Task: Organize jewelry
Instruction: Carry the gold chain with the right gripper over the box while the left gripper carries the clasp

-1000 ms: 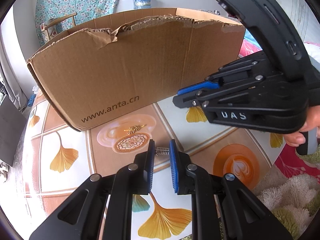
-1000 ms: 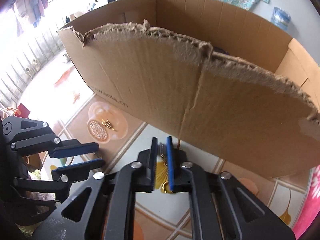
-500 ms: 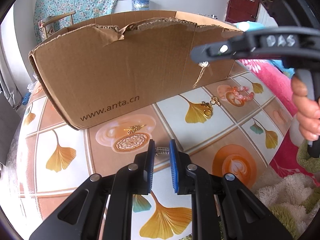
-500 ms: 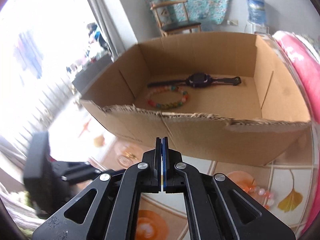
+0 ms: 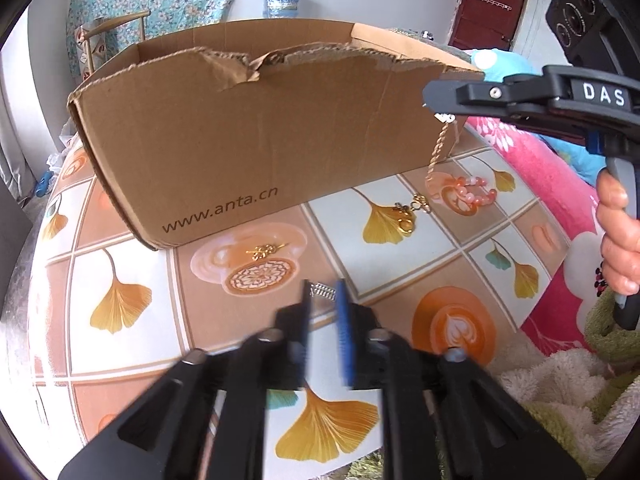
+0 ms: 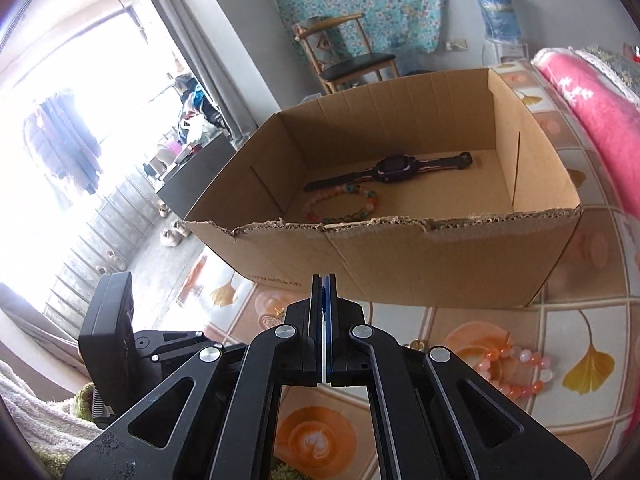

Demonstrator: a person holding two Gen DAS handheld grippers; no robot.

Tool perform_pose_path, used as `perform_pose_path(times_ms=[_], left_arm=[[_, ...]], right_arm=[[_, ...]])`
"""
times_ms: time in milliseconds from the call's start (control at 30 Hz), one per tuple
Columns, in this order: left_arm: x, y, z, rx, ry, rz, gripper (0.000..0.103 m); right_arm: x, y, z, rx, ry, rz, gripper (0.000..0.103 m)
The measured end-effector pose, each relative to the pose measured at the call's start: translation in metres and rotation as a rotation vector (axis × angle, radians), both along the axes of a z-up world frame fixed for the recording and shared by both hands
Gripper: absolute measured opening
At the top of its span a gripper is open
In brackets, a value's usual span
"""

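- One gold chain (image 5: 438,148) clamped in closed right gripper (image 6: 324,284), dangling outside cardboard box (image 5: 240,140).
- Needed raising over rim before release.
- Was opening left gripper (image 5: 322,300) around silver piece (image 5: 324,290).

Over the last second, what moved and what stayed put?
The right gripper lifted a gold chain off the table toward the cardboard box rim. The left gripper, jaws opening, stayed over the small silver piece. Box and loose jewelry unmoved.
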State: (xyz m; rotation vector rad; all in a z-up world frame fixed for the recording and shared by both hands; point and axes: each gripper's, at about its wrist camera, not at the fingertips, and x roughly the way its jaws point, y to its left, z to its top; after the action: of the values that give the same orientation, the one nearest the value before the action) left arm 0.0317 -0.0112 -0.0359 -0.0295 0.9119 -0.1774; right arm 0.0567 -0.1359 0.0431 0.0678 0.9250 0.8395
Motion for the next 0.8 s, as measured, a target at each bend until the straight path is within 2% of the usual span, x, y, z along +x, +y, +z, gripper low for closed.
perform_pose_path(times_ms=[33, 67, 400, 600, 800], left_arm=[[0.0, -0.002, 0.0, 0.011, -0.003, -0.002, 0.029], [0.0, -0.004, 0.0, 0.028, -0.006, -0.006, 0.03], [0.007, -0.016, -0.005, 0.122, -0.003, -0.041, 0.03], [0.009, -0.018, -0.006, 0.128, -0.013, -0.043, 0.015], [0.008, -0.022, -0.005, 0.145, -0.023, -0.051, 0.014]], right_arm=[[-0.001, 0.001, -0.001, 0.0, 0.002, 0.002, 0.0], [-0.002, 0.001, -0.003, 0.0, 0.004, 0.003, 0.0], [-0.006, 0.003, -0.01, 0.012, 0.033, -0.004, 0.0], [-0.004, 0.001, -0.013, 0.021, 0.042, -0.009, 0.0], [-0.003, -0.001, -0.012, 0.032, 0.044, -0.018, 0.0]])
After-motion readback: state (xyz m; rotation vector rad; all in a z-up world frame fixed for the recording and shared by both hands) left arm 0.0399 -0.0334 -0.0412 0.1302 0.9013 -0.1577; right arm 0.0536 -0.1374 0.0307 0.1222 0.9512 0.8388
